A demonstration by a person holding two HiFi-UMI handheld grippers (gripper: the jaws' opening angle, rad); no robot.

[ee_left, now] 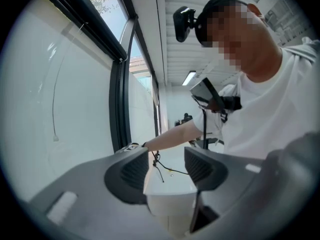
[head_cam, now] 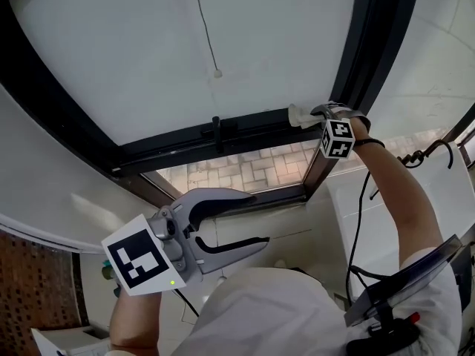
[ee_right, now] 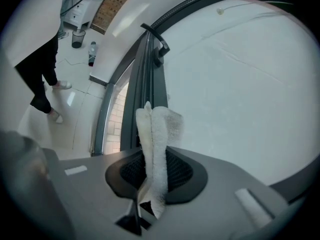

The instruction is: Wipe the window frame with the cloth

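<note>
While the folded white cloth is clamped in the closed jaws of the right gripper against the black window frame near its right corner, the left gripper is held back, jaws apart and empty. Wiping is judged under way, with most of the frame remaining.

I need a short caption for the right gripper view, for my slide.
Right gripper shut on a folded white cloth, held up close to the dark window frame.

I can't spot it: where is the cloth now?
The cloth is clamped in the right gripper, at the head view's right, against the dark window frame.
</note>
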